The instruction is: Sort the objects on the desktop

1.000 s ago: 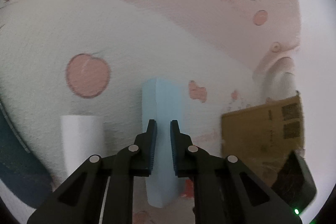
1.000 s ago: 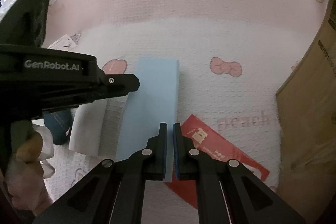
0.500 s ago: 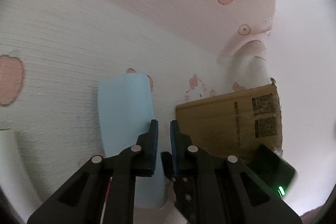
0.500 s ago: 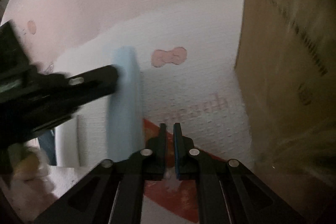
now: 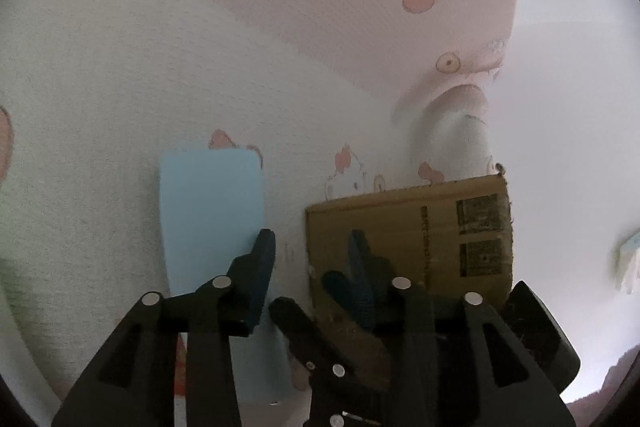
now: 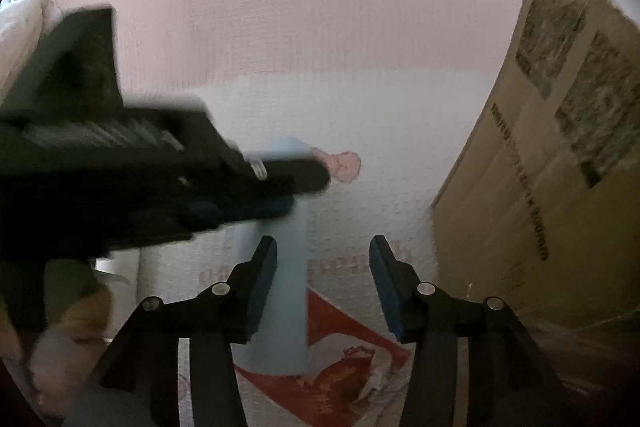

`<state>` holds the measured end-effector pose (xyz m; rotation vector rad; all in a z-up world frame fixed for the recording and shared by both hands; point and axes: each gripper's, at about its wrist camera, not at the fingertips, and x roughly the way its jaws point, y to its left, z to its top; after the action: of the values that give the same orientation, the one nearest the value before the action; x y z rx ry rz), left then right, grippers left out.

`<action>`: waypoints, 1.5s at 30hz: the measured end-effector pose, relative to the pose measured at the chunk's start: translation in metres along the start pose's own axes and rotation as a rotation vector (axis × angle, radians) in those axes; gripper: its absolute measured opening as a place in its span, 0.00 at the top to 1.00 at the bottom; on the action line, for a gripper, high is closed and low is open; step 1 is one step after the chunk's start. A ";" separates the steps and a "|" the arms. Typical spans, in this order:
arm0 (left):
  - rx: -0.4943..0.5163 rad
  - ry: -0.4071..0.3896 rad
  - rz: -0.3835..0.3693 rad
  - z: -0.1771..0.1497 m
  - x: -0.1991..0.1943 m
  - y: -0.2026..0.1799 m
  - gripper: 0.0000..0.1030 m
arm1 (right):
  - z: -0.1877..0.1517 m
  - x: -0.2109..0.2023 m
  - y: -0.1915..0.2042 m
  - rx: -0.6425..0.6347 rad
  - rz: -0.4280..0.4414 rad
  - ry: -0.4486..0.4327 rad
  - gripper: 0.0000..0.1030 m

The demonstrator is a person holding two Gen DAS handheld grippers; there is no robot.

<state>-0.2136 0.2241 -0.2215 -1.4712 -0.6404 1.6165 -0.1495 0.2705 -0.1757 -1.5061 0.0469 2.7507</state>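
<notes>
A light blue flat block [image 5: 212, 211] lies on the pink-and-white cartoon cloth [image 5: 120, 87]. My left gripper [image 5: 310, 255] hangs over the cloth just right of the block; its jaws are opening and nothing is between them. Below it in the left wrist view, my right gripper [image 5: 316, 299] reaches in. In the right wrist view the same blue block [image 6: 288, 291] rests partly on a red packet [image 6: 352, 367]. My right gripper [image 6: 324, 259] hovers above them, jaws opening, with only cloth between the pads. My left gripper [image 6: 304, 191] crosses from the left, blurred.
A brown cardboard box [image 6: 540, 187] with printed labels stands close on the right, also the cardboard box [image 5: 420, 227] ahead of the left gripper. A white flat item [image 6: 160, 275] lies left of the blue block. A person's hand [image 6: 68, 311] shows at lower left.
Both grippers were shut and now stand open. The left gripper swung right, from over the blue block toward the cardboard box. The right gripper rose a little.
</notes>
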 end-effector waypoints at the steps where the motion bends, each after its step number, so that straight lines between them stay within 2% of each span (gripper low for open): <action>1: 0.013 -0.016 0.023 0.000 -0.003 -0.001 0.54 | 0.000 0.000 0.002 -0.008 -0.008 -0.002 0.55; 4: 0.055 -0.077 0.133 0.000 -0.012 -0.002 0.52 | 0.002 0.000 0.010 -0.052 -0.062 -0.012 0.55; 7: 0.042 -0.078 0.165 0.002 -0.014 0.007 0.52 | 0.001 0.009 0.020 -0.113 -0.155 0.022 0.55; 8: 0.021 -0.075 0.174 0.002 -0.013 0.013 0.52 | -0.001 0.009 0.019 -0.120 -0.157 0.030 0.55; 13: -0.051 -0.038 0.183 0.004 -0.003 0.032 0.52 | 0.000 0.014 0.017 -0.072 -0.055 0.056 0.55; 16: -0.050 -0.015 0.176 0.004 0.005 0.034 0.52 | -0.001 0.021 0.014 -0.042 -0.048 0.077 0.53; 18: -0.046 0.013 0.166 0.003 0.013 0.033 0.52 | 0.003 0.012 0.022 -0.007 -0.035 0.071 0.47; 21: -0.043 0.040 0.152 -0.002 0.018 0.033 0.52 | -0.001 0.010 0.026 0.038 0.001 0.072 0.47; 25: -0.099 0.075 0.108 -0.006 0.023 0.041 0.52 | 0.002 0.028 0.000 0.092 0.066 0.073 0.47; 26: -0.117 0.075 0.094 -0.007 0.024 0.043 0.53 | -0.002 0.026 -0.003 0.108 0.082 0.074 0.47; 27: -0.121 0.066 0.092 -0.009 0.024 0.044 0.58 | -0.006 0.027 -0.011 0.128 0.116 0.077 0.48; 29: -0.105 0.060 0.109 -0.009 0.022 0.042 0.60 | -0.008 0.030 -0.013 0.167 0.172 0.096 0.48; 33: -0.074 0.046 0.122 -0.010 0.015 0.036 0.62 | -0.008 0.023 -0.007 0.137 0.162 0.080 0.48; 38: -0.026 0.006 0.137 -0.010 -0.010 0.027 0.63 | -0.002 0.021 -0.001 0.138 0.214 0.063 0.49; 43: -0.028 -0.011 0.163 -0.014 -0.028 0.029 0.63 | -0.006 0.013 0.007 0.095 0.250 0.062 0.49; 45: -0.036 -0.009 0.197 -0.018 -0.033 0.034 0.63 | -0.009 0.014 0.010 0.086 0.268 0.081 0.54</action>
<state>-0.2052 0.1755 -0.2350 -1.5950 -0.5457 1.7696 -0.1498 0.2600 -0.1914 -1.7015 0.3906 2.8370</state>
